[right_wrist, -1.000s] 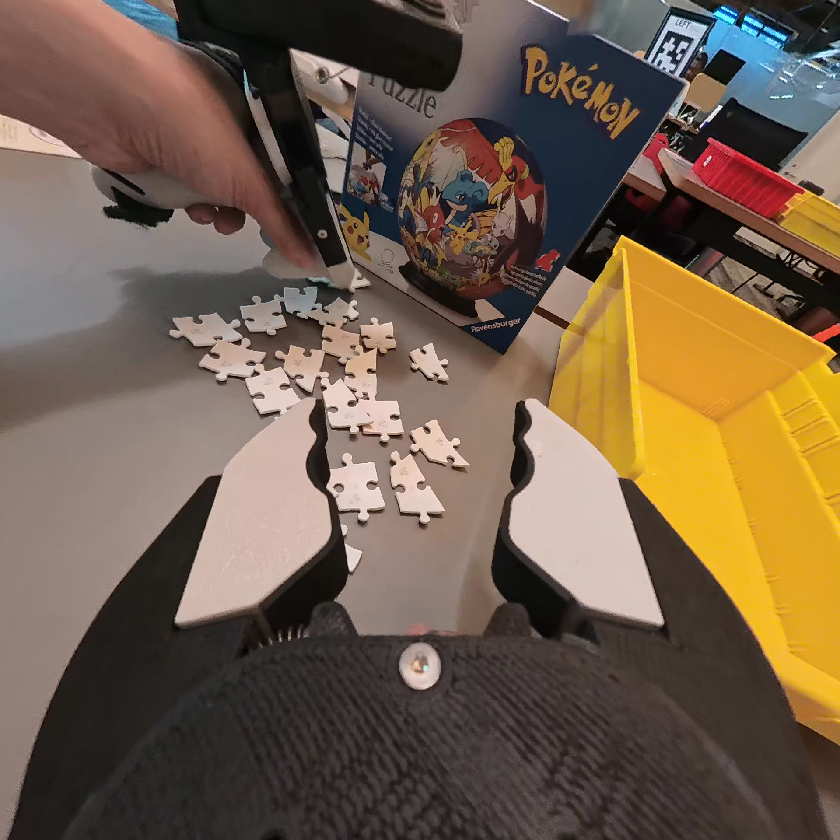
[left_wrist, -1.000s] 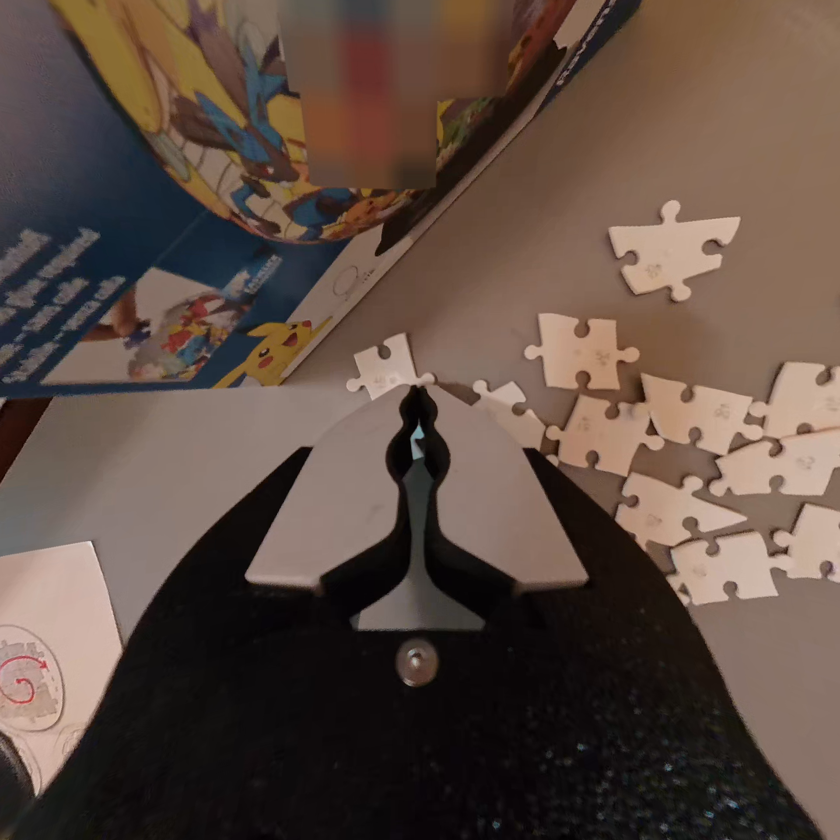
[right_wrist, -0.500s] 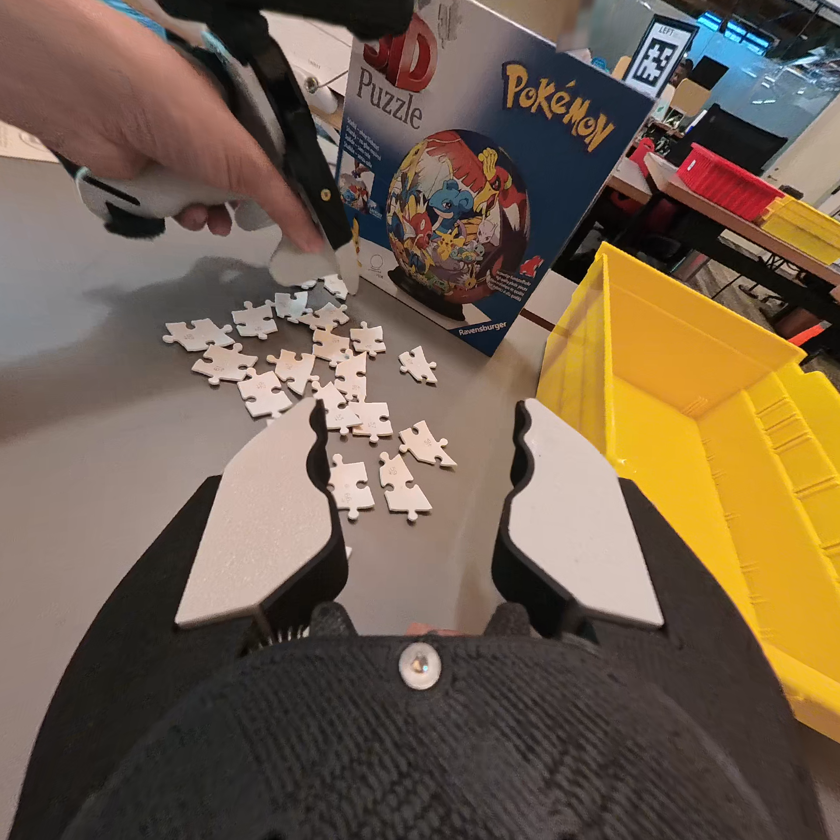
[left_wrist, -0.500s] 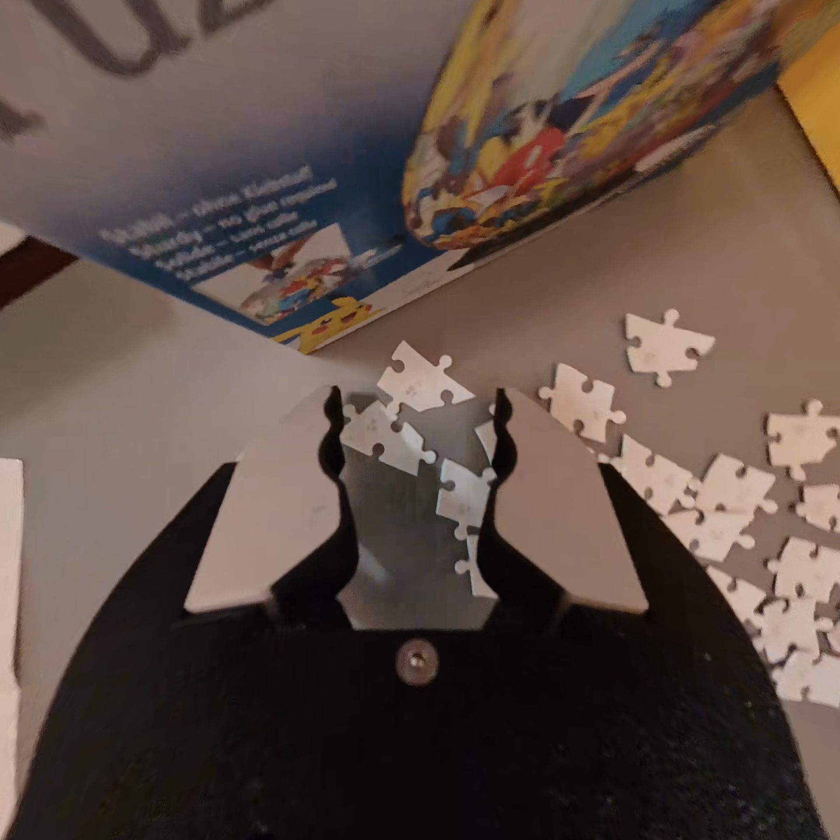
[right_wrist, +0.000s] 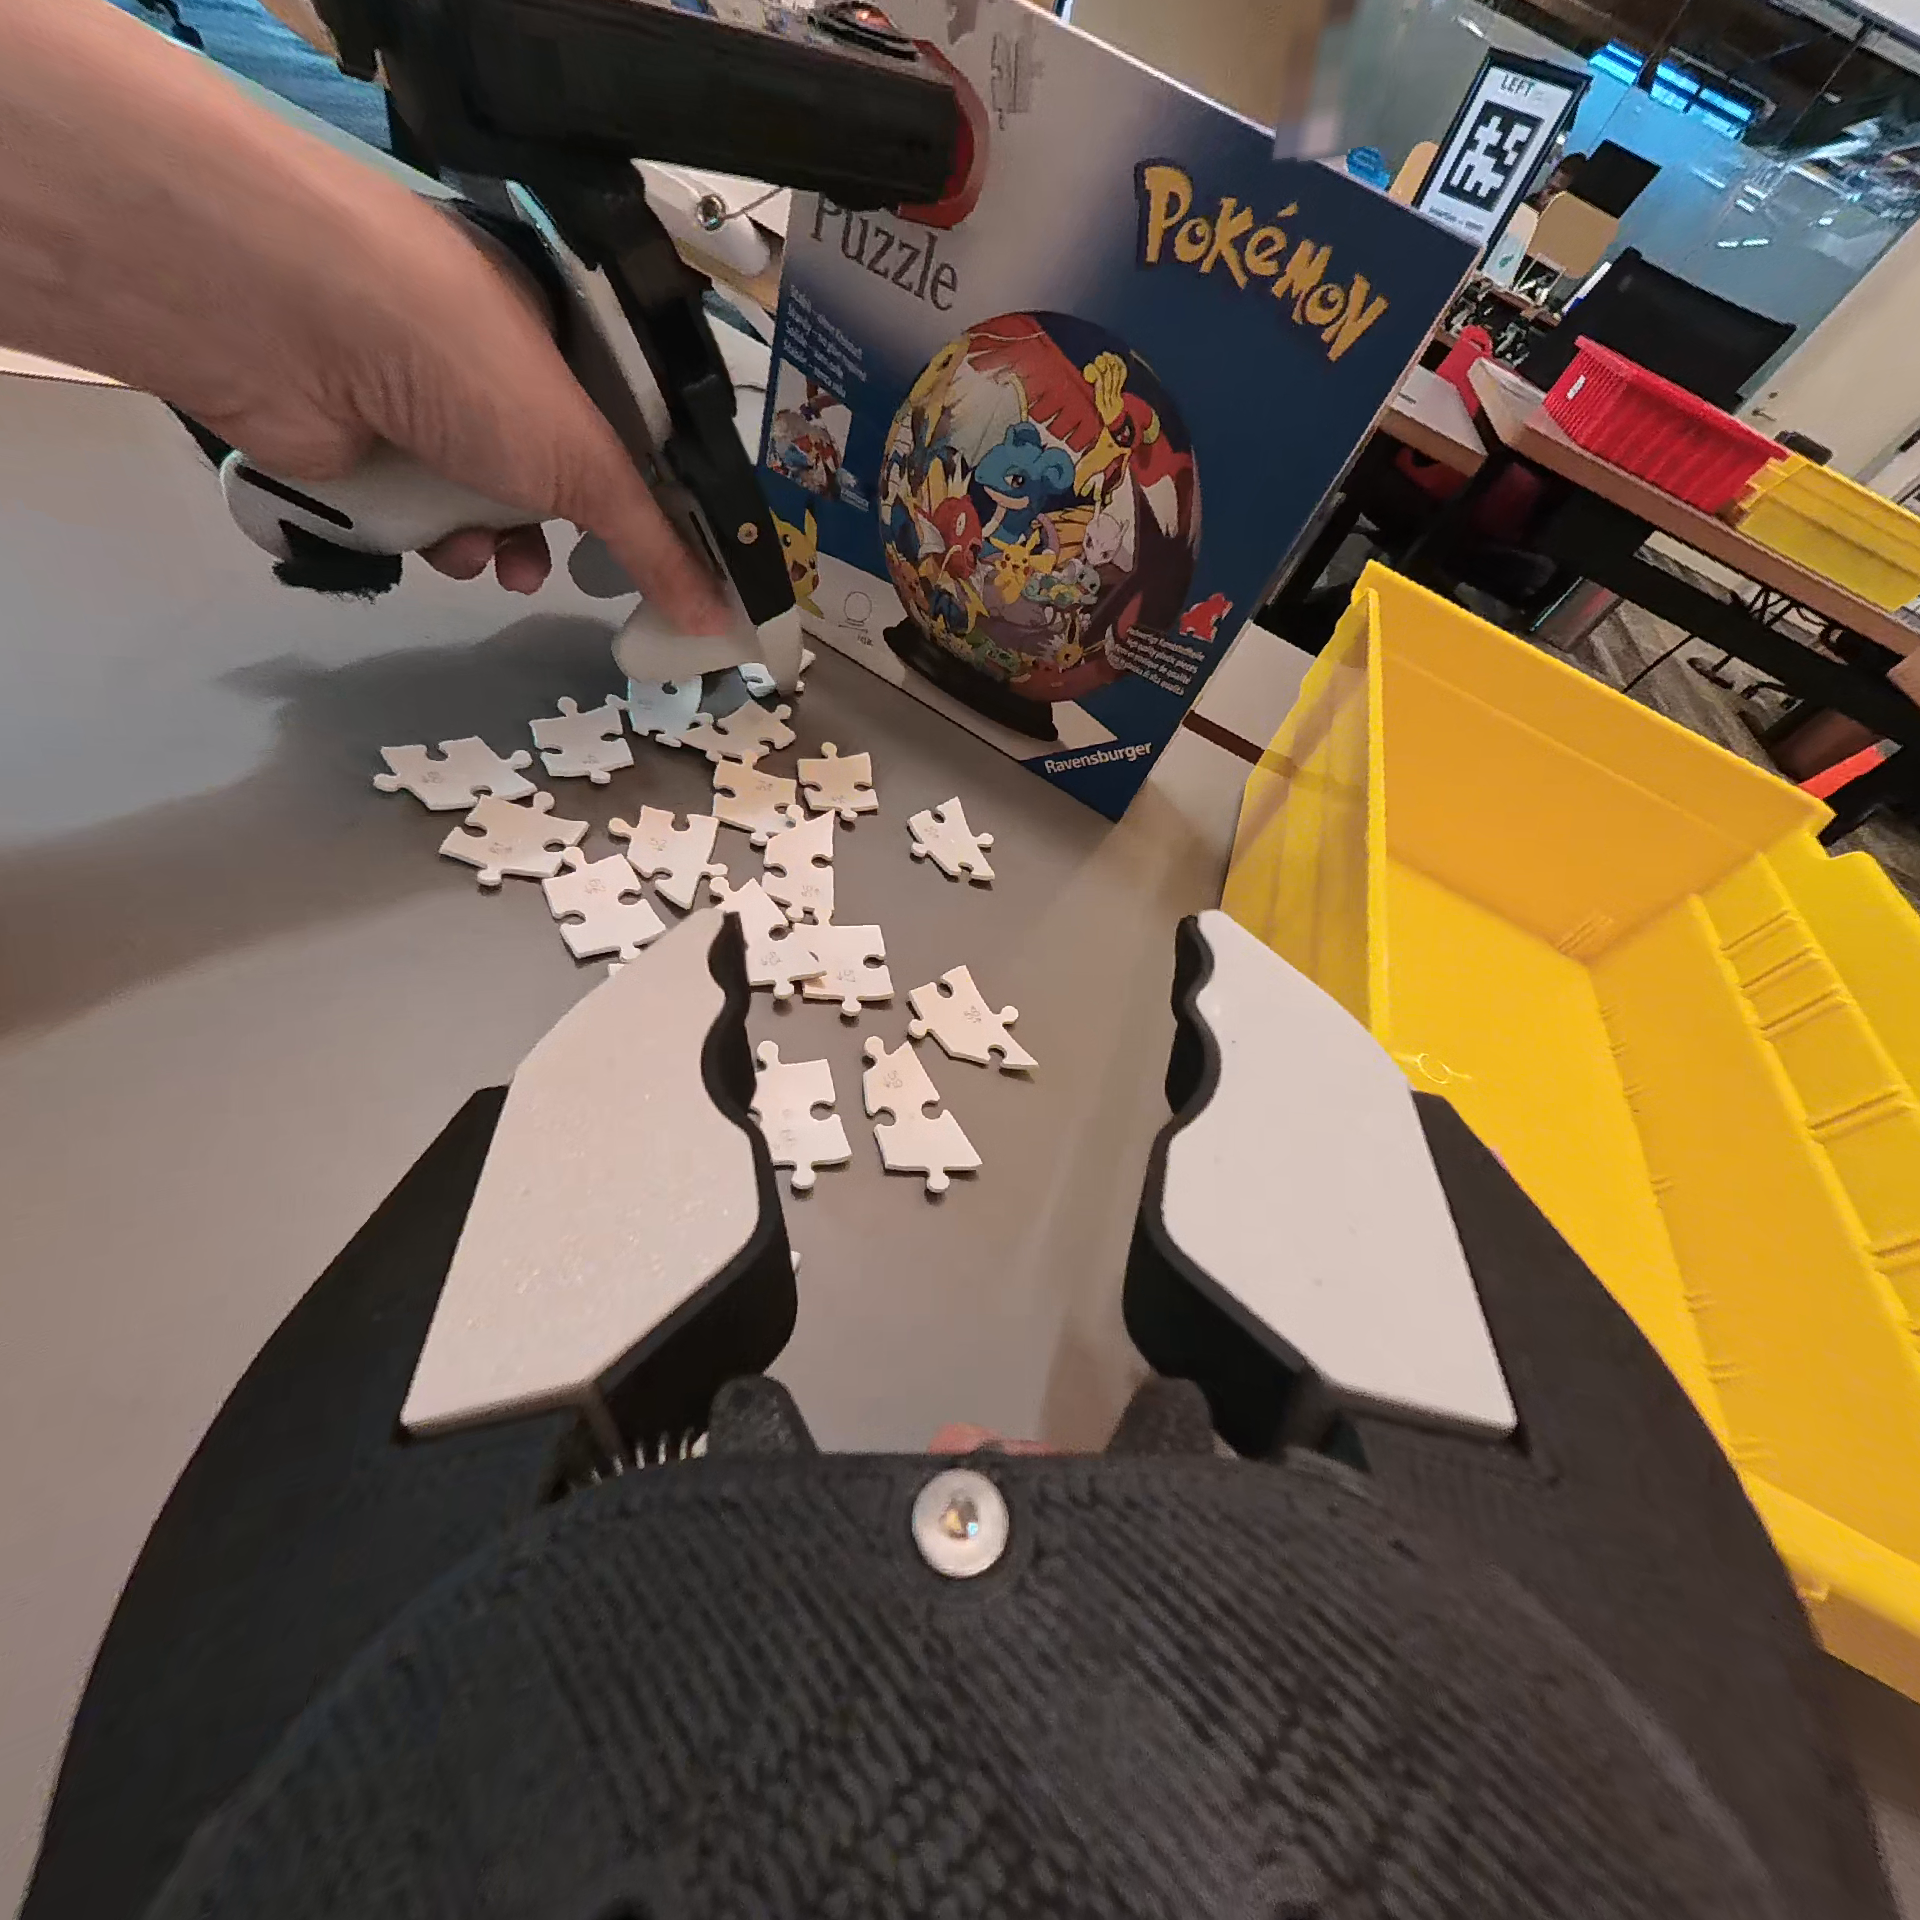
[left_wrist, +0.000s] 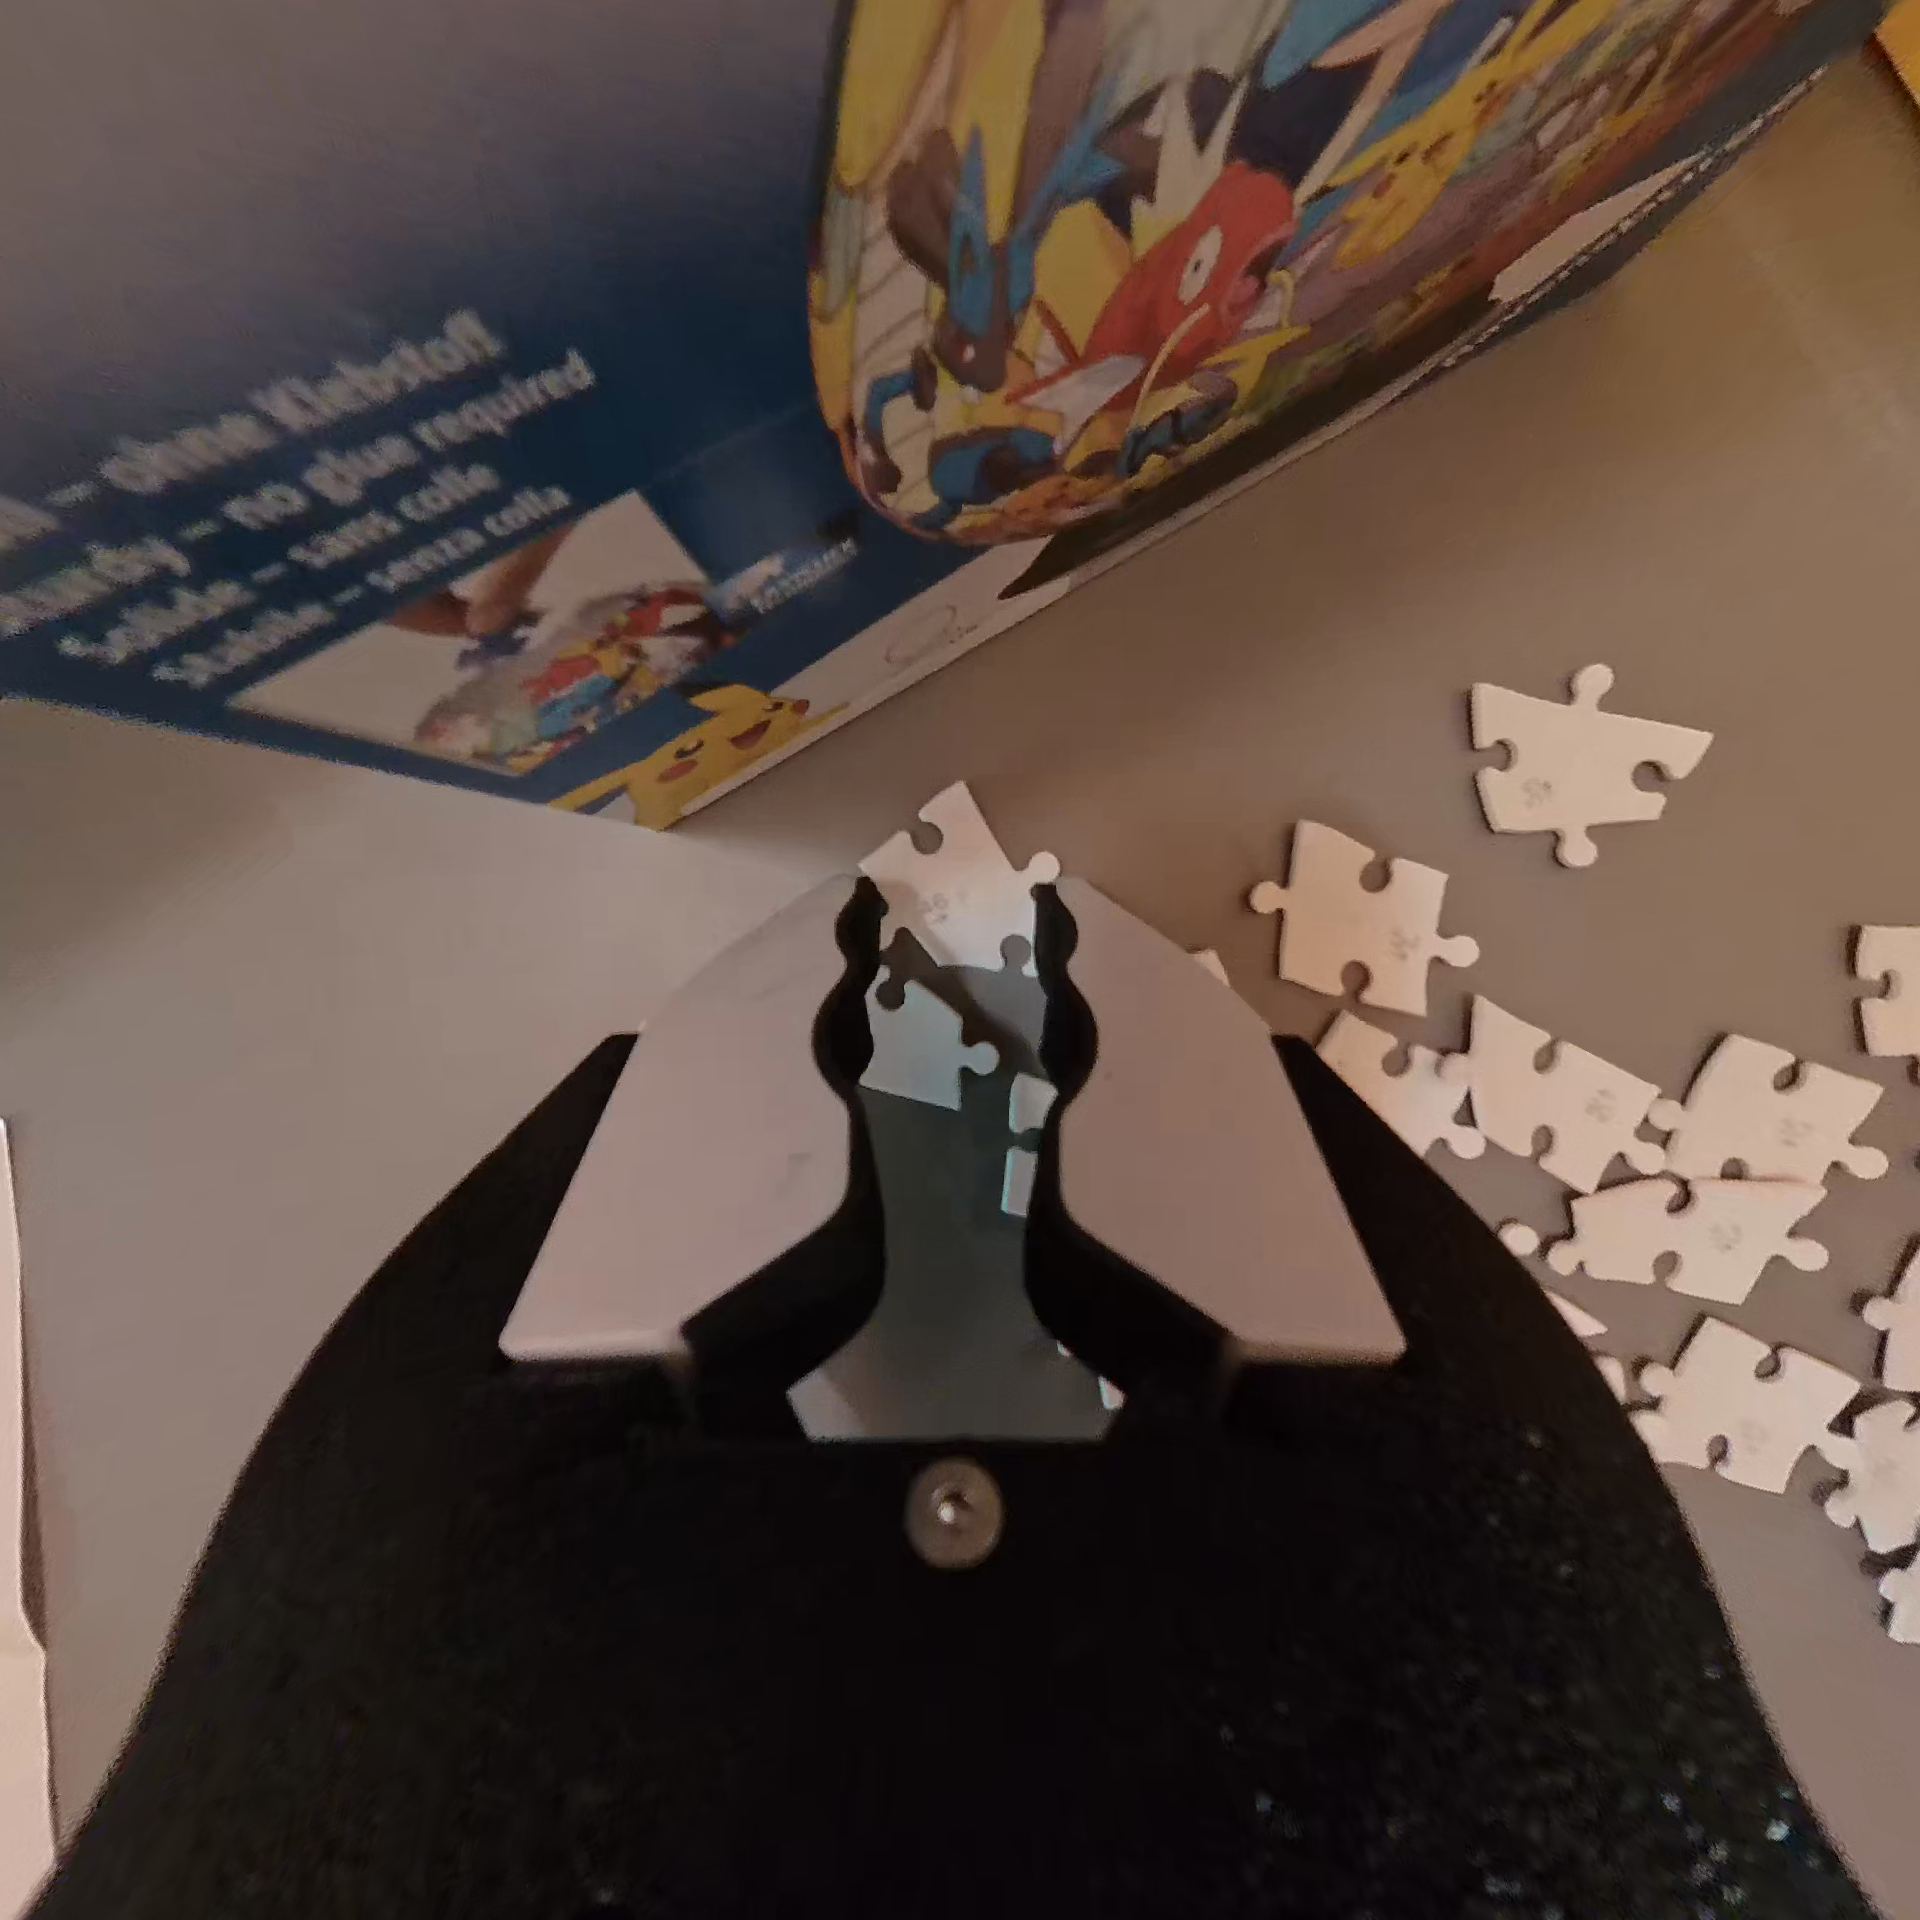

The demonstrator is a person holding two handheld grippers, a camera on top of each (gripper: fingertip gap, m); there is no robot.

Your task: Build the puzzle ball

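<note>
Several white puzzle pieces (left_wrist: 1590, 1112) lie face down on the grey table, also in the right wrist view (right_wrist: 800, 883). My left gripper (left_wrist: 951, 904) is partly open, its tips low over the far end of the pile beside the puzzle box (left_wrist: 312, 312). One piece (left_wrist: 914, 1039) lies between its jaws and another (left_wrist: 961, 883) at its tips; neither looks gripped. In the right wrist view, a hand holds the left gripper (right_wrist: 727, 665) down at those pieces. My right gripper (right_wrist: 956, 935) is open and empty, above the near end of the pile.
The blue puzzle box (right_wrist: 1143, 416) stands upright behind the pieces. A yellow bin (right_wrist: 1309, 779) sits right of them, close to my right gripper. A red basket (right_wrist: 1652, 426) stands on a far table. A white sheet (left_wrist: 16, 1351) lies at the left.
My left gripper was shut, lifted and opened wide, and now has narrowed and come down onto the pieces by the box. My right gripper has stayed open, barely moving.
</note>
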